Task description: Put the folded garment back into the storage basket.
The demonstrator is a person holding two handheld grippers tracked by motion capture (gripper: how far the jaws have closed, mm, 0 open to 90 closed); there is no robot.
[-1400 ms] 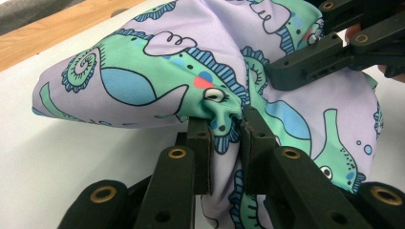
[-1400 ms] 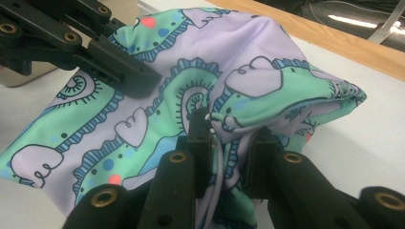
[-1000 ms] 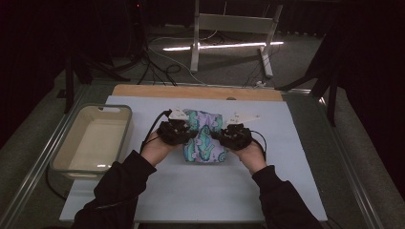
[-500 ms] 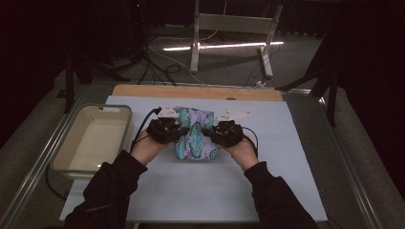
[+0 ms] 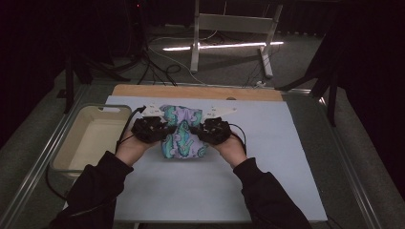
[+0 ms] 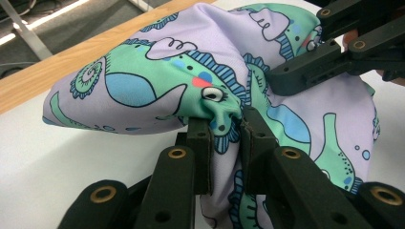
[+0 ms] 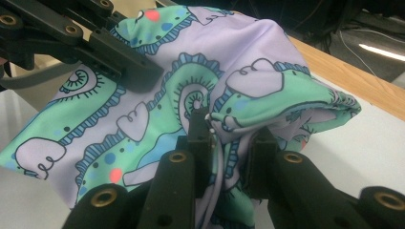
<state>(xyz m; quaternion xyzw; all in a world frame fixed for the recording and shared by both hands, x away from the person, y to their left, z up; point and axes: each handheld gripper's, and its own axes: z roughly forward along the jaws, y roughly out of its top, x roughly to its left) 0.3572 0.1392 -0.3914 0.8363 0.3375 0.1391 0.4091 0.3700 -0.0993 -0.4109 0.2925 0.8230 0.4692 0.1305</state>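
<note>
Left to right: your left gripper (image 5: 165, 130) and right gripper (image 5: 197, 131), jaws clamped on the patterned cloth (image 5: 182, 134), have carried it farther up the table (image 5: 286, 157) beside the bin (image 5: 90, 138), suggesting a fold underway.

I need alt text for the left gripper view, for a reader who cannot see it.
Two black jaws of the left gripper pinch a fold of a lilac and green patterned cloth over a white table. The right gripper grips the cloth at upper right.
</note>
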